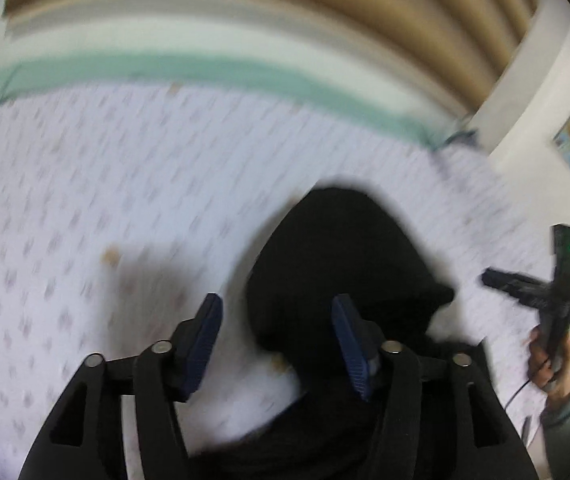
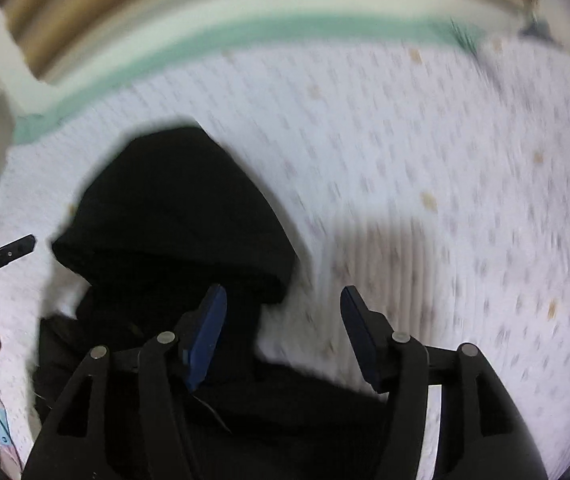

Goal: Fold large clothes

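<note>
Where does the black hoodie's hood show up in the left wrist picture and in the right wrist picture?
Left wrist view: the hood sits just right of centre, beyond the right-side pad.
Right wrist view: the hood sits left of centre, beyond the left-side pad.
Shared landmark: the green band along the far edge of the dotted white bed sheet.

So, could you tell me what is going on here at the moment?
A person is folding a black hooded garment on a bed with a white patterned sheet, working a handheld gripper in each hand. The left gripper and the right gripper both stand open above the cloth, with nothing pinched between their blue pads. The hood end lies bunched on the sheet. Both views are blurred, so finer folds cannot be made out.
</note>
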Demonstrator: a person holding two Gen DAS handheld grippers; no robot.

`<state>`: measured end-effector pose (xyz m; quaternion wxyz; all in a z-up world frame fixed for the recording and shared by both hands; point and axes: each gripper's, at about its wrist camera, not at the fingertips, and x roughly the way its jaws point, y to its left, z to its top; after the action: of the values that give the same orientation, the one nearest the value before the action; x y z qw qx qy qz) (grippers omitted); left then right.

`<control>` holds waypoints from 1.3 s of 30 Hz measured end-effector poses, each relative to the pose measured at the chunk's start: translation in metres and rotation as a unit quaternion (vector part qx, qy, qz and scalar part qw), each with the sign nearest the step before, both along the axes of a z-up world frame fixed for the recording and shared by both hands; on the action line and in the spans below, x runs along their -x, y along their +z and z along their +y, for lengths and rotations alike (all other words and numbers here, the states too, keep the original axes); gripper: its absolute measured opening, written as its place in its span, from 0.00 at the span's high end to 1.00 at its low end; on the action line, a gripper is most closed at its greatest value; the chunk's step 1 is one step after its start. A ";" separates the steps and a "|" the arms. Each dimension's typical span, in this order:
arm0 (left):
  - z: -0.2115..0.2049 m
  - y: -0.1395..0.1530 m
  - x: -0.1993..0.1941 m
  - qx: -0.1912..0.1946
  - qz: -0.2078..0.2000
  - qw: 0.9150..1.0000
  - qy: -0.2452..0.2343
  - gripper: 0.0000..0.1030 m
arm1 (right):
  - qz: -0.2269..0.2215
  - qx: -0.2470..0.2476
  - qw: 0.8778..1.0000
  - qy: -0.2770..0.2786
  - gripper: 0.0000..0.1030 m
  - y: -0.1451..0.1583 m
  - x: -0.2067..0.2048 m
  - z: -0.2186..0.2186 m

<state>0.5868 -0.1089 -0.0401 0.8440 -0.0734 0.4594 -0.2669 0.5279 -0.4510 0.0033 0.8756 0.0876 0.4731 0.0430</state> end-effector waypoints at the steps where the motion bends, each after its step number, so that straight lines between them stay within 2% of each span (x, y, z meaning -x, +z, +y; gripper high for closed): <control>1: -0.007 0.003 -0.003 0.007 0.000 1.000 -0.008 0.38 | -0.006 -0.004 1.000 0.007 0.38 0.004 -0.010 0.007; 4: -0.038 -0.014 -0.028 -0.004 0.010 0.999 -0.032 0.38 | -0.010 -0.002 1.000 0.028 0.38 -0.003 -0.048 0.026; 7: -0.056 -0.072 -0.041 -0.048 0.072 0.995 -0.044 0.38 | 0.049 0.002 0.998 0.038 0.38 -0.061 -0.076 0.033; 8: -0.059 -0.101 -0.042 -0.071 0.102 0.991 -0.046 0.38 | 0.063 0.001 0.997 0.041 0.39 -0.076 -0.076 0.034; 9: -0.062 -0.118 -0.044 -0.081 0.122 0.988 -0.048 0.38 | 0.088 0.010 0.995 0.044 0.39 -0.100 -0.077 0.036; 11: -0.058 -0.138 -0.040 -0.072 0.122 0.989 -0.046 0.38 | 0.117 0.024 0.992 0.045 0.39 -0.132 -0.080 0.036; 13: -0.060 -0.135 -0.041 -0.079 0.118 0.989 -0.046 0.38 | 0.109 0.031 0.993 0.045 0.39 -0.138 -0.078 0.038; 16: -0.060 -0.116 -0.040 -0.082 0.101 0.990 -0.058 0.38 | 0.114 0.032 0.992 0.053 0.39 -0.129 -0.084 0.043; 17: -0.057 -0.106 -0.038 -0.074 0.094 0.991 -0.062 0.38 | 0.107 0.024 0.992 0.058 0.39 -0.122 -0.084 0.042; 21: -0.032 -0.049 -0.037 0.007 0.042 0.997 -0.069 0.38 | 0.043 -0.043 0.995 0.084 0.38 -0.073 -0.080 0.027; 24: -0.025 -0.032 -0.063 0.035 0.040 0.997 -0.060 0.27 | 0.022 -0.054 0.994 0.088 0.32 -0.055 -0.098 0.020; 26: -0.030 -0.039 -0.084 0.028 0.052 0.996 -0.060 0.26 | 0.028 -0.043 0.994 0.093 0.32 -0.058 -0.117 0.021; 29: -0.037 -0.067 -0.113 0.047 0.117 0.990 -0.066 0.26 | 0.056 -0.051 0.991 0.107 0.32 -0.075 -0.140 0.025; 31: -0.046 -0.083 -0.118 0.049 0.142 0.987 -0.059 0.26 | 0.072 -0.056 0.989 0.114 0.32 -0.088 -0.155 0.031; 36: -0.068 -0.113 -0.118 0.049 0.163 0.982 -0.079 0.27 | 0.105 -0.057 0.985 0.128 0.32 -0.114 -0.176 0.050; 37: -0.073 -0.115 -0.117 0.044 0.159 0.983 -0.082 0.37 | 0.108 -0.053 0.984 0.129 0.32 -0.116 -0.176 0.053; 38: -0.077 -0.113 -0.112 0.036 0.151 0.984 -0.089 0.62 | 0.106 -0.047 0.984 0.136 0.50 -0.117 -0.175 0.059; 39: -0.080 -0.111 -0.107 0.020 0.138 0.986 -0.091 0.71 | 0.100 -0.034 0.984 0.142 0.68 -0.118 -0.172 0.060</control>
<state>0.6935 -0.1888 -0.1506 0.7431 -0.0840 0.5708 -0.3390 0.7001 -0.3908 -0.1146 0.8052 0.0534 0.5643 0.1741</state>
